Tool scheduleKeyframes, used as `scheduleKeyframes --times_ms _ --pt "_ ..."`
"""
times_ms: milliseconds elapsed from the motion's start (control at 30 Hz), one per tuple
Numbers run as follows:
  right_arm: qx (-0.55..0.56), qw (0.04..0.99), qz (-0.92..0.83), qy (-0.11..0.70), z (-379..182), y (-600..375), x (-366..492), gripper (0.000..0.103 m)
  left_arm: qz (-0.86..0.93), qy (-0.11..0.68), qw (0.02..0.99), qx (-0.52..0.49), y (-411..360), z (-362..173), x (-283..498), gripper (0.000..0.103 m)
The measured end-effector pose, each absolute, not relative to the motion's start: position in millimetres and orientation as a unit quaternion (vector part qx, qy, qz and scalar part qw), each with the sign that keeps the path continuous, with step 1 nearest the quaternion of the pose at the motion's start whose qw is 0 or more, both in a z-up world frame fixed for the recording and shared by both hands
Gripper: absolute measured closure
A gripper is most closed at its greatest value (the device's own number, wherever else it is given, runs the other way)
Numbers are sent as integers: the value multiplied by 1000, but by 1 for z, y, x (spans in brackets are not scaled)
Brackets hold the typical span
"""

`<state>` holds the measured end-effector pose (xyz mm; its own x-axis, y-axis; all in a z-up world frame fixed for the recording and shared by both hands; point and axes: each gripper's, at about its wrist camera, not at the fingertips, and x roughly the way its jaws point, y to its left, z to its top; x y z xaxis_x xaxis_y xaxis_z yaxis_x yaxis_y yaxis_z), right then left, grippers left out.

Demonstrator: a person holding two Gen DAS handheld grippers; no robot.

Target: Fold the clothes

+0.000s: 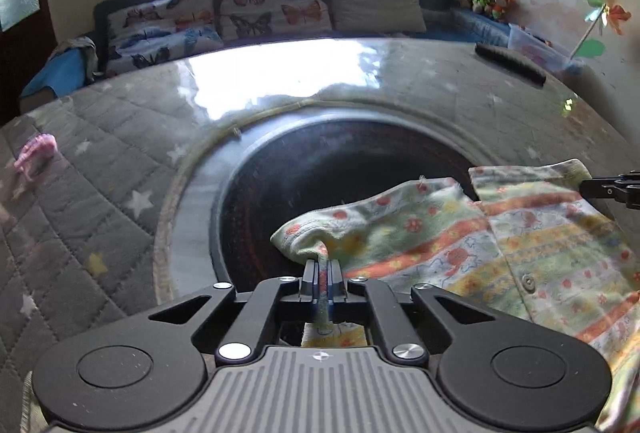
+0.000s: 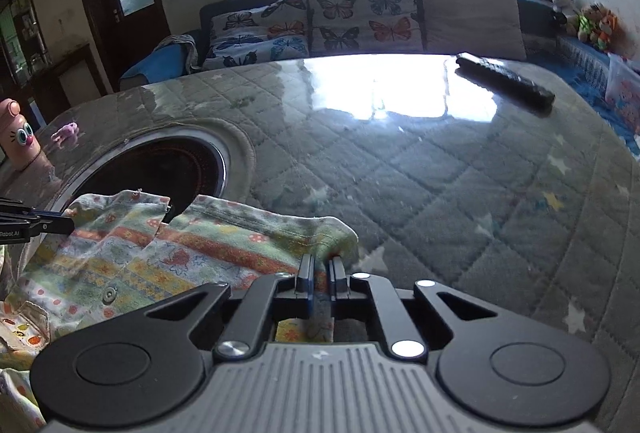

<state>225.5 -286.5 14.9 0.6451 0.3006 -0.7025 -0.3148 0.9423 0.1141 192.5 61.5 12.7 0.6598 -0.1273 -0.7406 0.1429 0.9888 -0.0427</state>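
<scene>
Left wrist view: the left claw (image 1: 322,265) is clamped on a corner of the soft, fleecy patterned garment (image 1: 500,233), which lies across a glossy quilted surface (image 1: 132,153) with a dark round recess (image 1: 340,173).

Right wrist view: the right claw (image 2: 320,265) pinches the garment's other corner (image 2: 340,233) — butterfly cushions (image 2: 360,13) line a sofa under the window.

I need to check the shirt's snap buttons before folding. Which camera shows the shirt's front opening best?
The left wrist view: the shirt fills its right side, with the opening edge and a snap sharp. The right wrist view shows the shirt lower left, more bunched, with one snap visible.
</scene>
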Motion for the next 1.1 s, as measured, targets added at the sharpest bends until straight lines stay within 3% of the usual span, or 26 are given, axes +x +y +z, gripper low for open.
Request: scheduleKeyframes --times_ms 333,500,533,700,767,833,867,933,1100 --pt "-36 922 205 325 55 -236 287 98 -36 321 946 29 93 63 220 99" --pt "-44 923 198 326 47 -212 328 98 -9 305 950 61 97 55 253 99" --pt "-45 922 195 333 42 -210 335 93 -5 313 948 62 98 49 260 98" --pt "-51 914 195 351 28 -203 340 91 8 345 937 60 105 24 274 95" --pt "-57 909 208 355 26 -200 331 82 11 351 935 57 109 19 269 95" --pt "-65 904 223 359 24 -196 319 79 13 350 935 53 114 19 259 88" --pt "-69 901 230 362 23 -193 314 72 18 350 935 51 116 19 253 85" --pt "-74 893 247 368 19 -186 302 58 26 349 936 46 120 20 239 69" --pt "-102 871 294 379 6 -158 263 48 46 336 940 21 133 28 190 51"
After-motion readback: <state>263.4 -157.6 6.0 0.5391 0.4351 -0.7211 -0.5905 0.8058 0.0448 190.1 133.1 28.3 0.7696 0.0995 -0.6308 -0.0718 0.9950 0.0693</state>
